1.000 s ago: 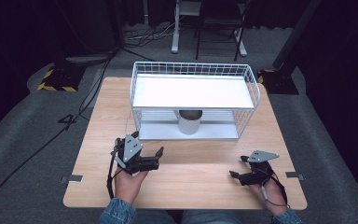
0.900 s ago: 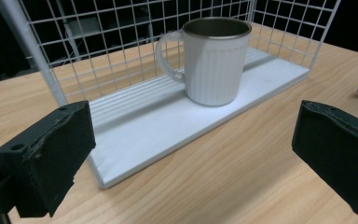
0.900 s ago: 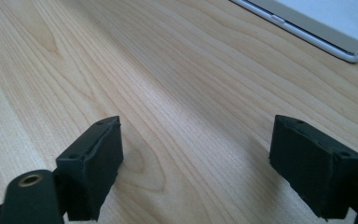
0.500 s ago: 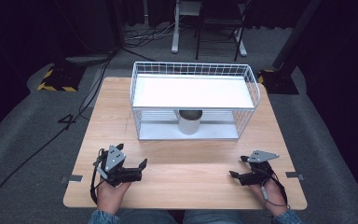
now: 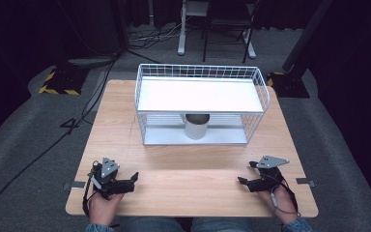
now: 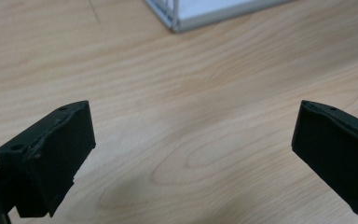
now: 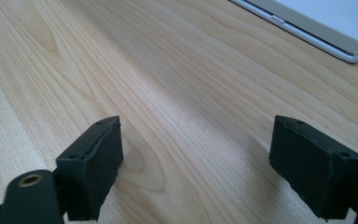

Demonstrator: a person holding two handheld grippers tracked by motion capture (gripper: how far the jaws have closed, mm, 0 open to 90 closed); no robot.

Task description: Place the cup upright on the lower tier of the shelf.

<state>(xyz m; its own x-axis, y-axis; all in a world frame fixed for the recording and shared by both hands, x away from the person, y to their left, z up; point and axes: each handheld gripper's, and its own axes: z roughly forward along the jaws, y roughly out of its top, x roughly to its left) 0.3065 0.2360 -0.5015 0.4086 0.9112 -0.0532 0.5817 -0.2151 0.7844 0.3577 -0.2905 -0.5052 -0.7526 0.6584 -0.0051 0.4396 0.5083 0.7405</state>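
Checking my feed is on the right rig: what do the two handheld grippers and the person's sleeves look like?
Both the left gripper and the right gripper are black, each with two blocky matte jaws and a grey three-cornered plate on top. A thin cable trails from each back over the hand. Small screw holes mark the jaw tips. The sleeve cuffs look like blue denim.

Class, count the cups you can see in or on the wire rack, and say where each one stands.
1. A single cup stands on the lower level of the wire rack, under its white shelf; others may be hidden.
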